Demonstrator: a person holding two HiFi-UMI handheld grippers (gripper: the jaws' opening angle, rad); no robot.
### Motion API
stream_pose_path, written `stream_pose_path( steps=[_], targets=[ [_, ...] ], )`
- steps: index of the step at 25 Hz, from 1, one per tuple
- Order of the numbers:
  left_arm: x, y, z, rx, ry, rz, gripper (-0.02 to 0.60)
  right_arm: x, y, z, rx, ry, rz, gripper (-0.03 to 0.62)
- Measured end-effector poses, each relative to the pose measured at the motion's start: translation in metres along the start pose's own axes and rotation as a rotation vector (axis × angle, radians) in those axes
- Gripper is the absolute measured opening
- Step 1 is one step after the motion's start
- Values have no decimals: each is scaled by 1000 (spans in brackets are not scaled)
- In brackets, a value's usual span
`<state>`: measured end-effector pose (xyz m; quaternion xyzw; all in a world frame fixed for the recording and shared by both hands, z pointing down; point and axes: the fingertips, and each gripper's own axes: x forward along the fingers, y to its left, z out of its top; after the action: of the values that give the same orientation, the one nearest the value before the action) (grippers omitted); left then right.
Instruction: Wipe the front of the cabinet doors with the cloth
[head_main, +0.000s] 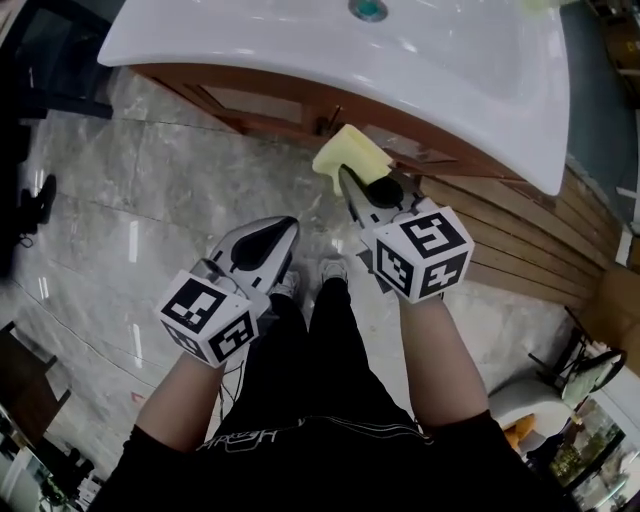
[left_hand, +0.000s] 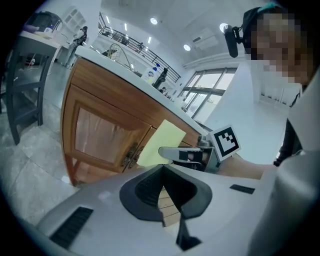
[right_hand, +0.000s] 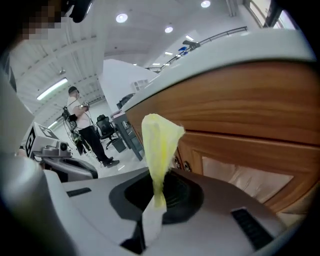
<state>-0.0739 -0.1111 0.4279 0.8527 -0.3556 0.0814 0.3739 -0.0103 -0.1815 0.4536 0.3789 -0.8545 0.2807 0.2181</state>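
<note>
A yellow cloth (head_main: 350, 155) sticks up from my right gripper (head_main: 345, 180), which is shut on its lower end. In the right gripper view the cloth (right_hand: 160, 145) stands folded and upright, close to the wooden cabinet doors (right_hand: 240, 175), near their small metal handles (right_hand: 180, 164); I cannot tell whether it touches the wood. My left gripper (head_main: 288, 225) hangs lower and to the left, shut on nothing, apart from the doors (head_main: 270, 105). The left gripper view shows the cloth (left_hand: 160, 142) and right gripper (left_hand: 167, 151) in front of the doors (left_hand: 105, 132).
A white basin countertop (head_main: 400, 60) overhangs the cabinet. Wooden slats (head_main: 520, 240) run along the right side, and grey marble floor (head_main: 120, 200) lies to the left. A person (right_hand: 82, 125) stands far off. A dark chair (left_hand: 20, 85) stands left of the cabinet.
</note>
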Motion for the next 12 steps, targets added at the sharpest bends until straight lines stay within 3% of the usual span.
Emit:
stream_pose_path(
  steps=[12],
  targets=[
    [2,16,-10,-40,-6,39,6,37,-29,-1,-24,0,-85,40]
  ],
)
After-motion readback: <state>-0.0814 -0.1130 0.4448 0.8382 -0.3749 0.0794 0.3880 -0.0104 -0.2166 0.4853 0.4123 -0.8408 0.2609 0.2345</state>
